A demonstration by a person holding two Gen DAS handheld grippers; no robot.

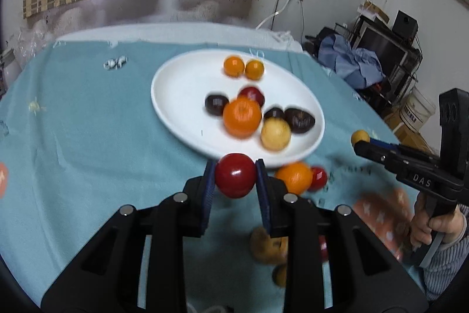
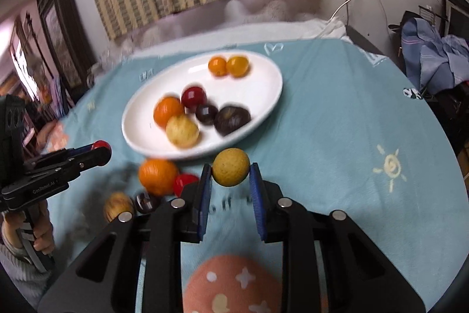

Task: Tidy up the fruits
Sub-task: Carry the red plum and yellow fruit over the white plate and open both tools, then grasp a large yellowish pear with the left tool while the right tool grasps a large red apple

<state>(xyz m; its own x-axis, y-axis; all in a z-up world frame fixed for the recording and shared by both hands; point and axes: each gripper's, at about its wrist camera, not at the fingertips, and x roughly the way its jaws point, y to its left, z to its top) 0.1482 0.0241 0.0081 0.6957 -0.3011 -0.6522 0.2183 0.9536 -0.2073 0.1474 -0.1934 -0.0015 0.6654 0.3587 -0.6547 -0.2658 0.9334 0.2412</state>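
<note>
- My left gripper (image 1: 236,179) clamps a red fruit (image 1: 235,175) between its blue pads, held above the near rim of the white plate (image 1: 178,96).
- My right gripper (image 2: 230,181) pinches a yellow fruit (image 2: 231,167) likewise, just off that rim.
- On the plate: two small oranges (image 2: 228,66) at its far edge; a larger orange (image 1: 242,116), yellow, red and dark fruits toward its near side.
- An orange (image 2: 157,176) and a red fruit (image 2: 183,182) lie together on the teal cloth (image 2: 337,113) by the plate's near edge.
</note>
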